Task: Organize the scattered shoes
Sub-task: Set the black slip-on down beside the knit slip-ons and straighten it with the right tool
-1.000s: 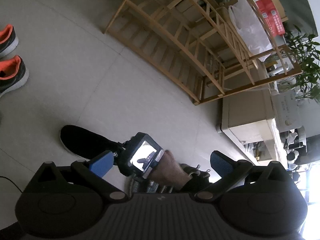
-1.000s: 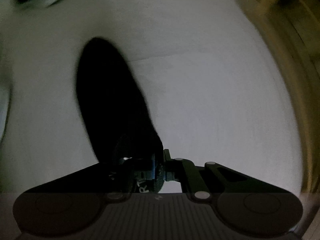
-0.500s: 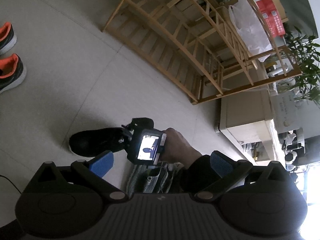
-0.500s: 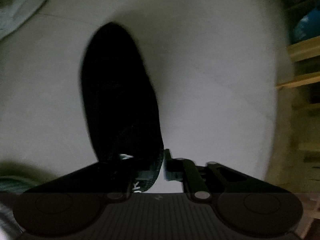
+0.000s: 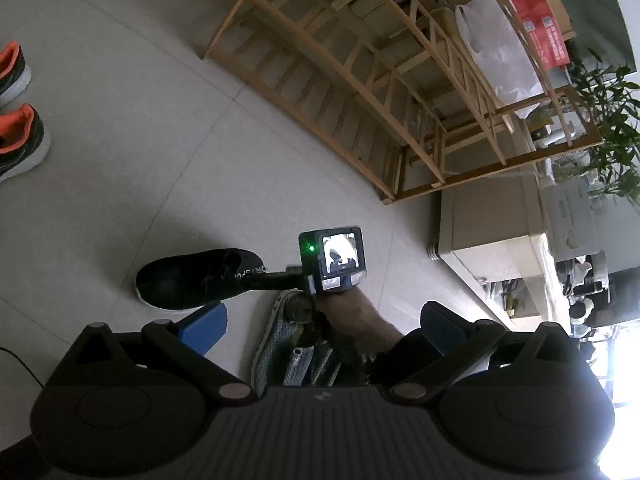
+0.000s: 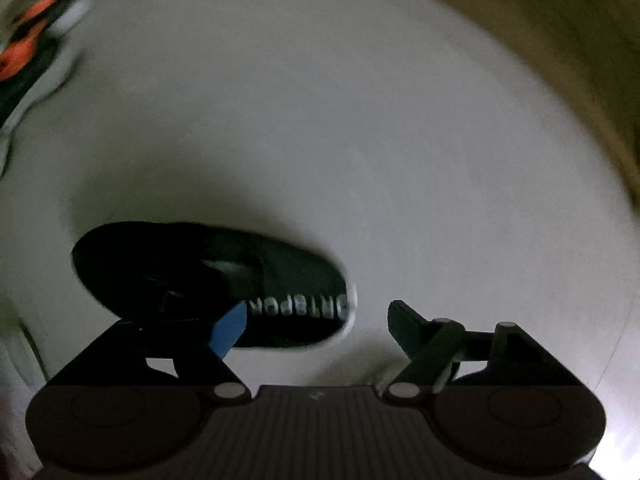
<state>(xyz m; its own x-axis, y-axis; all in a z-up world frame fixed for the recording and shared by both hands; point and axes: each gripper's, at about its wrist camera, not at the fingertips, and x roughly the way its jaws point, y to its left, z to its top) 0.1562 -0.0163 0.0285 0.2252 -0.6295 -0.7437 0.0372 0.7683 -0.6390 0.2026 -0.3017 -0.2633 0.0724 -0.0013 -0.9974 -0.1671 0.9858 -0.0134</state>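
A black slip-on shoe with white lettering on its heel stands on the pale tiled floor. My right gripper points down just over the heel of that black shoe. Its jaws are opening: the heel lies between them and neither pad presses on it. In the left wrist view a hand holds the right gripper's camera unit just right of the shoe. A grey-blue knit shoe lies below that hand. My left gripper hovers open and empty above both.
A pair of black-and-orange sneakers stands at the far left, blurred as orange sneakers in the right wrist view. A tall wooden slatted rack runs along the back, with a white plastic bag, a beige cabinet and a plant beyond.
The right gripper rolled and moved right with the black shoe, then opened off its heel; the shoe now rests crosswise on the floor. The left gripper stayed still.
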